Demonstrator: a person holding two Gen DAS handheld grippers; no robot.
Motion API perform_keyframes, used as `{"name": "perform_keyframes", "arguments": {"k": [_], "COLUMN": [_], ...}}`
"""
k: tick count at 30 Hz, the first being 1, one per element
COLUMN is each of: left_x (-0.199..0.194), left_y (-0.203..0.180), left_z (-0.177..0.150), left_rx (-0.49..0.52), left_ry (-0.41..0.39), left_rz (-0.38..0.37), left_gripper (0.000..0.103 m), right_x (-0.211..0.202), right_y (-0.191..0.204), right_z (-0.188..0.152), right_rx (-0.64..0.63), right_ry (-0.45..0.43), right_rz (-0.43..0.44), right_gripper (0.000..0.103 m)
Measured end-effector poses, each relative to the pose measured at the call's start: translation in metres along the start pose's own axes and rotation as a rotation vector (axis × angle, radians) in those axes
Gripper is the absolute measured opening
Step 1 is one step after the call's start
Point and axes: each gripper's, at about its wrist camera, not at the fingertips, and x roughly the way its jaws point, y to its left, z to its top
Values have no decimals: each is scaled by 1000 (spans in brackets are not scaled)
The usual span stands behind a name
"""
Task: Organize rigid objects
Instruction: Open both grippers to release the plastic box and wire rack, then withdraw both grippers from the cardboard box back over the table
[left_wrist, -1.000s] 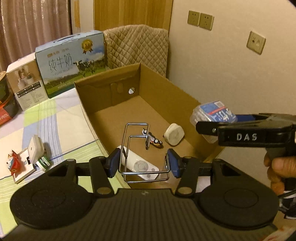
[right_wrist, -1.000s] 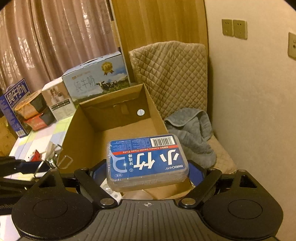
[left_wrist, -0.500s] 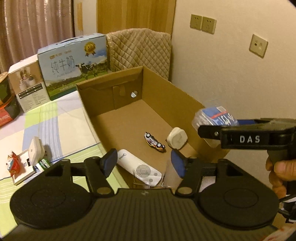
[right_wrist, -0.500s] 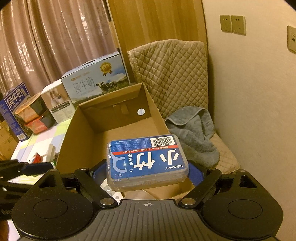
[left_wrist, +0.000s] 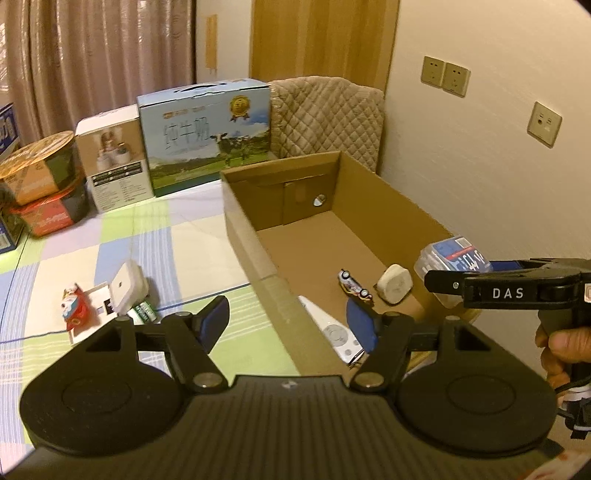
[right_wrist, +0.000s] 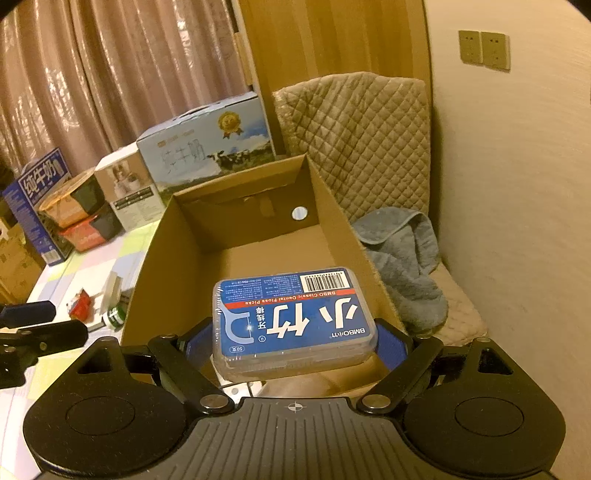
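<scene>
My left gripper (left_wrist: 288, 317) hovers over the near left wall of the open cardboard box (left_wrist: 251, 236), its jaws opening with nothing between them. Inside the box lie a white remote (left_wrist: 332, 328), a small toy car (left_wrist: 352, 286) and a white square plug (left_wrist: 394, 283). A bit of wire (left_wrist: 356, 363) peeks out by my right finger. My right gripper (right_wrist: 295, 343) is shut on a blue floss-pick box (right_wrist: 295, 321), held above the near right corner of the cardboard box (right_wrist: 155, 266). On the mat lie a white adapter (left_wrist: 125, 286), a red toy (left_wrist: 74, 306) and green batteries (left_wrist: 144, 312).
A milk carton case (left_wrist: 207, 136), a white carton (left_wrist: 110, 155) and stacked bowls (left_wrist: 40, 173) line the far edge of the checked mat. A quilted chair back (left_wrist: 328, 114) and a grey towel (right_wrist: 402, 251) sit behind and right of the box, against the wall.
The left gripper let go of the wire rack in the box, opened wider and drew back to the left. The right gripper stayed put with the floss-pick box.
</scene>
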Motion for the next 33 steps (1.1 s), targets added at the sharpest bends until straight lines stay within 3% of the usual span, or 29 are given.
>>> {"name": "perform_keyframes", "arguments": {"k": [8,21,33], "left_x": [-4,-22,-68], "left_y": [12,36,80], "left_z": [-11,-31,-66], "left_rx": [-33,-81,-151], "left_ry": [11,16,25], "left_rz": [3,47,164], "left_gripper": [66,70,73], "right_x": [9,-15,-45], "right_y": [7,9,68], "right_z": [-7,-5,-22], "right_rx": [-26,12,-44], "right_ry": [33,-32,-38], "right_rz": [-9,4,101], "right_gripper": [85,89,90]}}
